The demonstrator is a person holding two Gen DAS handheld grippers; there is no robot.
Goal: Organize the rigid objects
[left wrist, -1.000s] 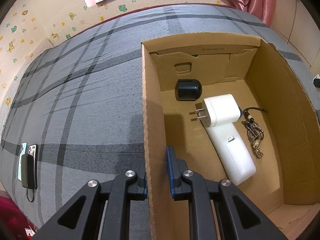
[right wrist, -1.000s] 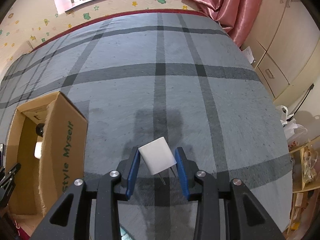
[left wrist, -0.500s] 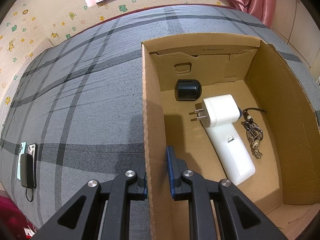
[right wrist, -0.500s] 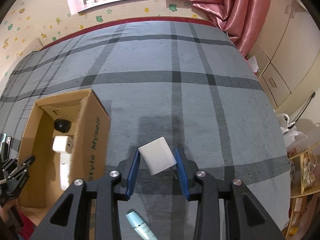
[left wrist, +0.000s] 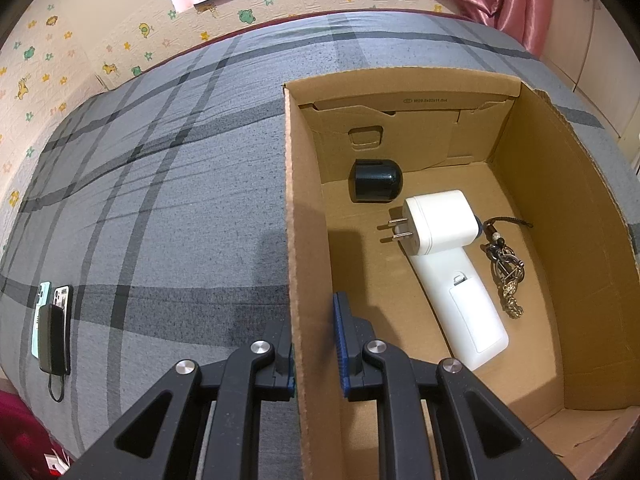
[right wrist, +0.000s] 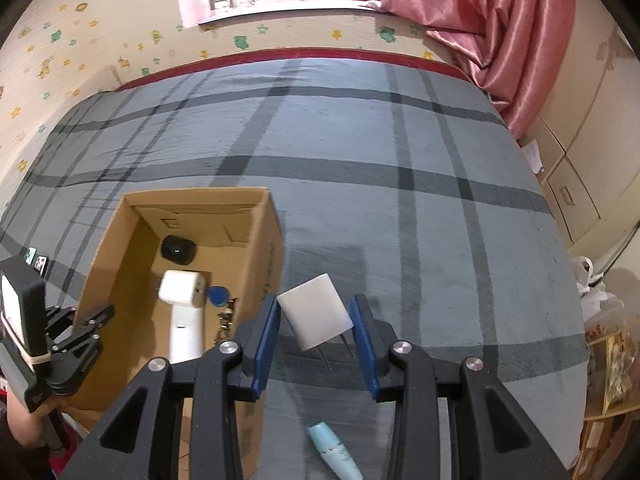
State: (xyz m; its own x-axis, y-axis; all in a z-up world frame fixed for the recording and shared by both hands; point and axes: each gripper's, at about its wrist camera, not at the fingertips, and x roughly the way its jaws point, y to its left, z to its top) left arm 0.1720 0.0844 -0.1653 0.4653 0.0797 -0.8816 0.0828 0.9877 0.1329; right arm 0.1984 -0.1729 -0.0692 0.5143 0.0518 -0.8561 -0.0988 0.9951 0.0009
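Note:
My right gripper (right wrist: 316, 330) is shut on a white plug adapter (right wrist: 316, 316) and holds it above the grey plaid bed, just right of the cardboard box (right wrist: 262, 256). My left gripper (left wrist: 314, 340) is shut on the box's left wall (left wrist: 302, 240); it also shows in the right wrist view (right wrist: 80, 330). Inside the box lie a black cap (left wrist: 376, 181), a white charger (left wrist: 438, 222), a white remote (left wrist: 464, 300) and a key ring (left wrist: 506, 268).
A light-blue tube (right wrist: 336, 454) lies on the bed below my right gripper. Two phones and a black power bank (left wrist: 52, 336) lie at the bed's left edge. Wall, window and pink curtain (right wrist: 480, 20) stand beyond the bed; cupboards are on the right.
My right gripper has risen and shifted left with the adapter, bringing the box and the blue tube into its view. The left gripper and box have not moved.

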